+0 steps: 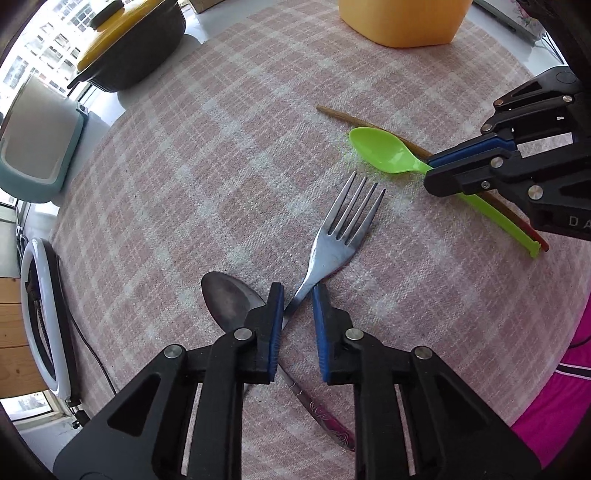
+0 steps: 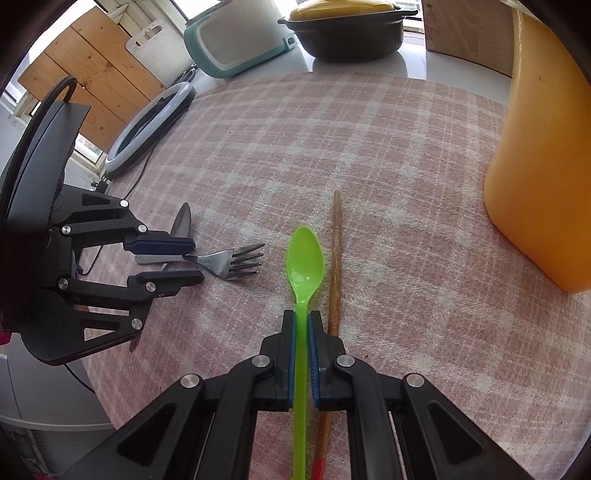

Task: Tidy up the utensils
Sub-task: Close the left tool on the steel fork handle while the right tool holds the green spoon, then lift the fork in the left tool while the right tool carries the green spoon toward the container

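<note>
A: We view a pink-and-white checked woven cloth (image 2: 369,155) covering a round white table (image 2: 369,64). Which utensils lie on it?

B: We see a stainless-steel fork (image 1: 334,236) crossing over the neck of a stainless-steel spoon with a flower-patterned handle (image 1: 229,302). Well apart from them lie a lime-green plastic spoon (image 2: 306,266) and, just beside it, a brown wooden chopstick with a red end (image 2: 335,266), the two running parallel.

A: How do we read the left gripper (image 1: 298,291)?

B: It points straight down over the crossing. Its blue-padded jaws stand slightly apart on either side of the fork's neck, and we see a gap between the pads and the metal, so nothing is gripped.

A: And the right gripper (image 2: 302,317)?

B: Its jaws are closed on the lime-green spoon's handle; the bowl projects forward over the cloth.

A: What do we note of the surroundings?

B: A tall orange plastic container (image 2: 535,166) stands on the cloth's far right. Beyond the cloth we find a black pot with a yellow lid (image 2: 351,33), a teal-and-white appliance (image 2: 236,44), a white ring light with a black cable (image 2: 147,125), and wooden boards (image 2: 92,74) against bright windows. A magenta garment (image 1: 554,387) shows at the near edge.
</note>
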The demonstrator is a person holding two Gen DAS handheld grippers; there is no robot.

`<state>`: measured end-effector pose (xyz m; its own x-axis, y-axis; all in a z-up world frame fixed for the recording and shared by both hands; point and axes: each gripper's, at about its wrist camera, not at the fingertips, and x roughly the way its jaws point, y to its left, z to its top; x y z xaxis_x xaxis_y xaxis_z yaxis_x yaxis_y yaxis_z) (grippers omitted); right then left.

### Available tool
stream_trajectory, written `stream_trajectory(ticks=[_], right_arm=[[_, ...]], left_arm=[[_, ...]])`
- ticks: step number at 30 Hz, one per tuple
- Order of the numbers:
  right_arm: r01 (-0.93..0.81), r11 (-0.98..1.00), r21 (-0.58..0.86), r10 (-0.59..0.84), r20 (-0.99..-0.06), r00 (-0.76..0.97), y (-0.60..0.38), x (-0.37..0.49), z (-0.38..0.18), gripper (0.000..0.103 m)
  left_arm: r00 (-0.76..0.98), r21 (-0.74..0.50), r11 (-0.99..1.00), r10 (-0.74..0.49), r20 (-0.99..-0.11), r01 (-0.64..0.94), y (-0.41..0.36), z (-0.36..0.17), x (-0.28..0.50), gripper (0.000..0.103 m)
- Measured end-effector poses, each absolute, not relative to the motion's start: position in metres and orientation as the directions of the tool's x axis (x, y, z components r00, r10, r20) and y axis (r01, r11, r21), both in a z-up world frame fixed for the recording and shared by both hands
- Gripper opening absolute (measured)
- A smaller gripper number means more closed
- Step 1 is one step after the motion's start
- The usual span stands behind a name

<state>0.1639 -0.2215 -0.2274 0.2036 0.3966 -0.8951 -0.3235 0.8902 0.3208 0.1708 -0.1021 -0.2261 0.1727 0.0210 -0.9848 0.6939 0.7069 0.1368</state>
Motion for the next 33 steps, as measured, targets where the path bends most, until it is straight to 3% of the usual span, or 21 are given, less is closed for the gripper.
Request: stream_trajectory(ticks=[8,18,24,33], right_arm=[[-0.312,0.892,0.328,0.402,-0.890,0.214,-0.223,0.162,-0.224,0.004],[-0.304,0.892,0.335,0.412,-0.878,0.244,-0.227,0.161,-0.218,0.004],[-0.304,0.891,0.339,0.418,-0.872,0.256,-0.229,0.157,-0.213,0.004],[-0.336,0.887,0.316,0.428,-0.835,0.347,-0.239,0.146,-0.180,0.004]], left_arm=[[0.163,-0.046,0.879,-0.139,-0.977,0.474,-0.069,-0.220,0.196,0.003],[0.226,-0.257,0.930,-0.319,-0.921,0.263,-0.034,-0.211,0.180,0.003],[0.304,-0.327,0.928,-0.367,-0.879,0.176,-0.018,-0.199,0.169,0.003],[0.398,-0.321,0.926,-0.375,-0.837,0.197,-0.023,-0.162,0.159,0.003]])
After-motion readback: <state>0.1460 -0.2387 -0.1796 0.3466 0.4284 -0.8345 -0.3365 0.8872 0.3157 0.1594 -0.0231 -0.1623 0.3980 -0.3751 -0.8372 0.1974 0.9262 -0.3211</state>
